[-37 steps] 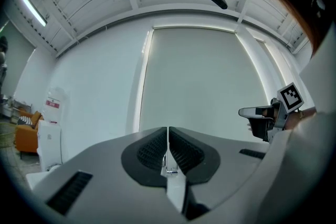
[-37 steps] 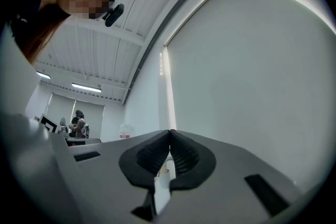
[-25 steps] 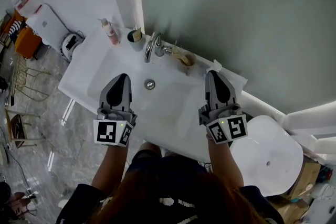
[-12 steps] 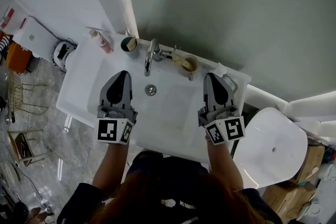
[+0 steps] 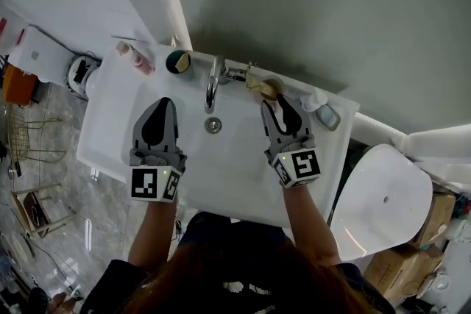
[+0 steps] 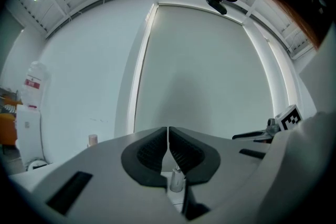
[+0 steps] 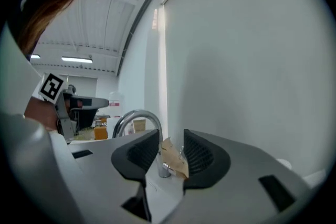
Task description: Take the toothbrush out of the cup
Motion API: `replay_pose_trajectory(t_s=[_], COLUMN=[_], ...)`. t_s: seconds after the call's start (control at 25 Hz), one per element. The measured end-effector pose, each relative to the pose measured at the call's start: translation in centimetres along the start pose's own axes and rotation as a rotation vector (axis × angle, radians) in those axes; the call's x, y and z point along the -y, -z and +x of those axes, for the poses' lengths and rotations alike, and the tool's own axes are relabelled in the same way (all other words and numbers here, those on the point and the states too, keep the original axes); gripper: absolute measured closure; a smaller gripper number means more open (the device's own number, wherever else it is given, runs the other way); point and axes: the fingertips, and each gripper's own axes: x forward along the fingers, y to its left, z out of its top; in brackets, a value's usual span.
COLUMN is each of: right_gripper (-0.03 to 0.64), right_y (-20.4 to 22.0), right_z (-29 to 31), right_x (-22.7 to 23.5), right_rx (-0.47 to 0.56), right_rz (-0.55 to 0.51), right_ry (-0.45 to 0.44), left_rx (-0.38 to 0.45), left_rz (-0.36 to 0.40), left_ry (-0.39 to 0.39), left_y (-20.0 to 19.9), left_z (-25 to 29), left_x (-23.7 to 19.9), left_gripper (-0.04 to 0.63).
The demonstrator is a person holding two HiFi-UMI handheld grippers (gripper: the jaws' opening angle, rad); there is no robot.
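A tan cup stands on the sink's back ledge right of the tap, with a wooden toothbrush leaning out of it. My right gripper is just in front of the cup. Its jaws have just been opening and stand open. In the right gripper view the tan cup and brush show in the gap beyond the pads, untouched. My left gripper is shut and empty over the left of the basin; in its own view the jaws meet.
The white sink has a chrome tap and a drain. A dark cup and a pink bottle stand at the back left, a small grey dish at the back right. A white toilet lid lies to the right.
My right gripper has moved up and left to the tan cup and its jaws have parted. The left gripper has shifted slightly left over the basin.
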Motion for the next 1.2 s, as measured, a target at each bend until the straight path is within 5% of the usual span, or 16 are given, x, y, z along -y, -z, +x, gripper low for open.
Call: replay_pose_trajectory(t_s=[0.2,0.4,0.88,1.2], right_gripper=[0.380,0.376,0.514,0.563], right_y=[4.1,6.3,4.5,-0.7], right_z=[3.6,6.0,7.0,4.3], right_x=[-0.5,-0.4,1.4,3.1], right_rx=[-0.152,-0.211,-0.154,-0.026], right_rz=[-0.179,-0.335,-0.260,-0.198], right_ry=[0.034,0.079,0.098,0.137], left_rx=[-0.021,-0.032,-0.032,-0.013], left_rz=[-0.011,-0.019,-0.012,-0.002], left_ry=[0.003,-0.003,-0.033,-0.016], left_y=[0.8,1.4,1.4,0.0], left_z=[0.2,0.2,-0.5,-0.1], left_x=[-0.5,-1.1,-2.1,-1.2], left_gripper=[0.568,0.568,0.568,0.568])
